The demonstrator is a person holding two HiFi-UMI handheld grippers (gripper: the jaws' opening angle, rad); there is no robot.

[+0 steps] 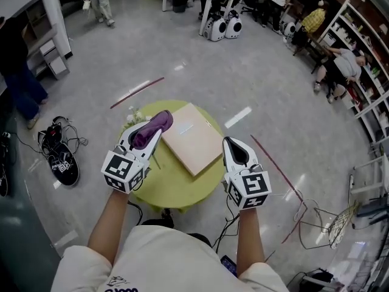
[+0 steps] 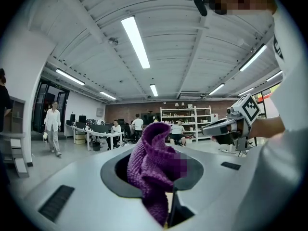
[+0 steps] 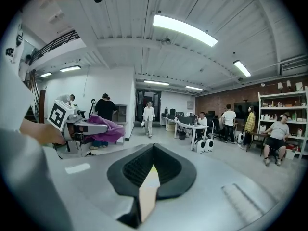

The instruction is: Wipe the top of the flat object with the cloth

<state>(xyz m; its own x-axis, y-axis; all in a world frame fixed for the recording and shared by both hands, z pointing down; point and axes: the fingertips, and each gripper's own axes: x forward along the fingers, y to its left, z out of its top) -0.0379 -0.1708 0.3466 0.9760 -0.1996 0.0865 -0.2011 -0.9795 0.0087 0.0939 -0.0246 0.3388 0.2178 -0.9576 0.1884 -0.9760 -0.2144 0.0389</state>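
A flat beige board [image 1: 191,137] lies on a round yellow-green table [image 1: 170,187]. My left gripper [image 1: 155,132] is held above the table's left side, just left of the board, shut on a purple knitted cloth [image 1: 153,127]. In the left gripper view the cloth [image 2: 153,167] bunches up between the closed jaws. My right gripper [image 1: 230,143] hovers at the board's right edge, shut with nothing in it [image 3: 151,153]. Both point out level into the room, so neither gripper view shows the board. From the right gripper view I see the left gripper holding the cloth [image 3: 102,129].
Small pale items [image 1: 134,115] sit at the table's far left edge. Cables and a black object [image 1: 61,160] lie on the floor at left, and a wire frame [image 1: 337,224] at lower right. People, desks and shelves [image 1: 358,59] stand further off.
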